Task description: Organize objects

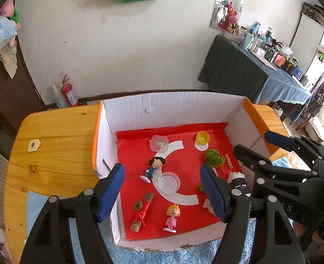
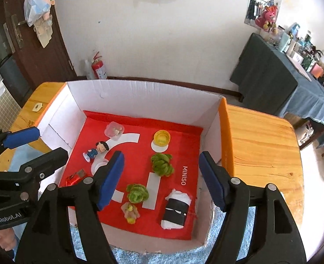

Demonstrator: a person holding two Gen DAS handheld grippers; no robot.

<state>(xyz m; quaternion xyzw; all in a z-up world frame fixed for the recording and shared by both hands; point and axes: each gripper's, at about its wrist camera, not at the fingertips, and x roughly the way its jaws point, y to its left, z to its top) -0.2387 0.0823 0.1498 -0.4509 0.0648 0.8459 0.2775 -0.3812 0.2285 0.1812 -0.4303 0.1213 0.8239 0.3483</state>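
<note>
The toys lie scattered on a red mat (image 2: 183, 145) inside a shallow white cardboard box (image 2: 140, 96) on a wooden table (image 2: 260, 145), and both grippers hang above them with nothing in their grasp.

The left gripper (image 1: 163, 190) has its blue-padded jaws spread wide and empty — between them, lower down, sit a clear round lid (image 1: 169, 183) and a doll in a blue dress (image 1: 152, 169), lying on its back with head toward the far wall and feet toward the near left. Nearer the front edge stands a doll in a pink dress (image 1: 171, 217), upright. To its left a red knotted cord with small stones (image 1: 141, 209) runs lengthwise from the near edge toward the far right.

The right gripper (image 2: 160, 181) is likewise wide apart and holds nothing. Below its gap are two green leafy clumps (image 2: 162, 165) (image 2: 137, 193), one beyond the other, and a small pink and yellow figure (image 2: 130, 212) at the near side. Right of those lies a black roll with white ends (image 2: 176, 210), its long axis running from the near edge away toward the far wall, tilted slightly right.

Further back, near the far wall of the box, a small clear tub (image 2: 114, 131) sits on the left and a yellow cup (image 2: 162, 138) on the right, well apart. Outside the box, a little pale tag (image 1: 33, 145) rests on the table — left of the orange rim.
</note>
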